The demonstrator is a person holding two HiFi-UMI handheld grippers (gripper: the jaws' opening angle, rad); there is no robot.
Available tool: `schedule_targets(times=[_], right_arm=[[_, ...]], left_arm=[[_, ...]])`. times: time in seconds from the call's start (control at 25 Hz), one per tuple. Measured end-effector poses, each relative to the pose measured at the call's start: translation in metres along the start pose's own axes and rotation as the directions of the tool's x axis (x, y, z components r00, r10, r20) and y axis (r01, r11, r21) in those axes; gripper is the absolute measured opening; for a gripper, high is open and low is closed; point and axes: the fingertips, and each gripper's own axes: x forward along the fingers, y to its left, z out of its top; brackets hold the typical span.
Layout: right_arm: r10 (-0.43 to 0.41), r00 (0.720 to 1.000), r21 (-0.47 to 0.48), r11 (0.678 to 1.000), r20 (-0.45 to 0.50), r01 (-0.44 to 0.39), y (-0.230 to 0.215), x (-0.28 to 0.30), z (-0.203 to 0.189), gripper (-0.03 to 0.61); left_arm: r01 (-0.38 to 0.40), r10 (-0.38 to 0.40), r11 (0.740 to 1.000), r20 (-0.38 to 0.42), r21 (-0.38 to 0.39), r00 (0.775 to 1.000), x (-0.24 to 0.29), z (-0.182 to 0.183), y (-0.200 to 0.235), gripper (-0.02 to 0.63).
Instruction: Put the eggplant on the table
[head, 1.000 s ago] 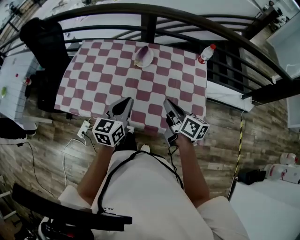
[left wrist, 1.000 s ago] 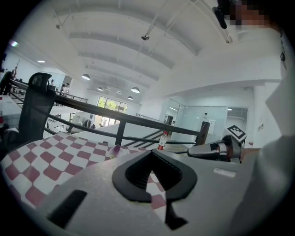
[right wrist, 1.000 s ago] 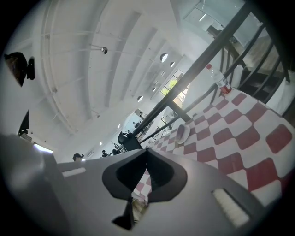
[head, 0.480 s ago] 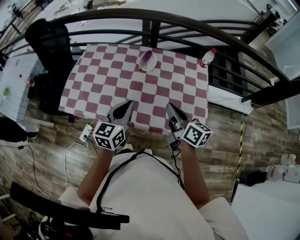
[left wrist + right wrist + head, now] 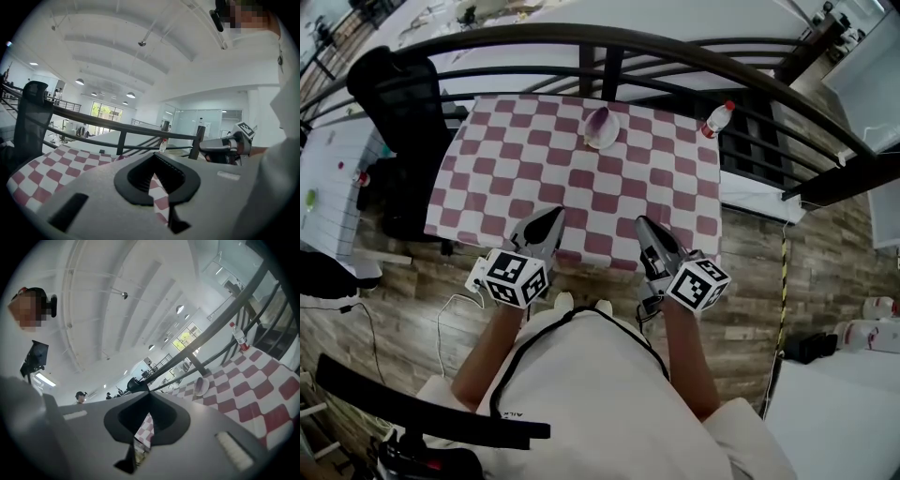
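The purple eggplant (image 5: 598, 119) lies on a small white plate (image 5: 605, 138) at the far middle of the table (image 5: 581, 192), which has a red and white checked cloth. Both grippers hover at the table's near edge, far from the plate. In the head view my left gripper (image 5: 549, 219) is shut with nothing in it, and so is my right gripper (image 5: 643, 227). The left gripper view shows its jaws (image 5: 154, 155) closed, with the right gripper (image 5: 220, 144) beside them. In the right gripper view the closed jaws (image 5: 149, 393) point towards the plate (image 5: 202, 386).
A plastic bottle with a red cap (image 5: 716, 118) stands at the table's far right corner. A black railing (image 5: 675, 52) curves behind the table. A black chair (image 5: 398, 103) and a white table (image 5: 328, 178) stand to the left. A power strip (image 5: 473, 278) lies on the wooden floor.
Both grippers have risen a little and edged forward at the table's near edge, still shut. The eggplant and plate have not moved on the table.
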Motion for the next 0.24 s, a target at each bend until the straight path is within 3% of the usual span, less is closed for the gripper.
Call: schedule_targets(times=[0.24], right_arm=[[-0.032, 0.999, -0.009, 0.999, -0.003, 0.032, -0.001, 0.006, -0.010, 0.005]], left_arm=[[0.008, -0.008, 1.000, 0.011, 0.000, 1.000, -0.006, 0.006, 0.015, 0.003]])
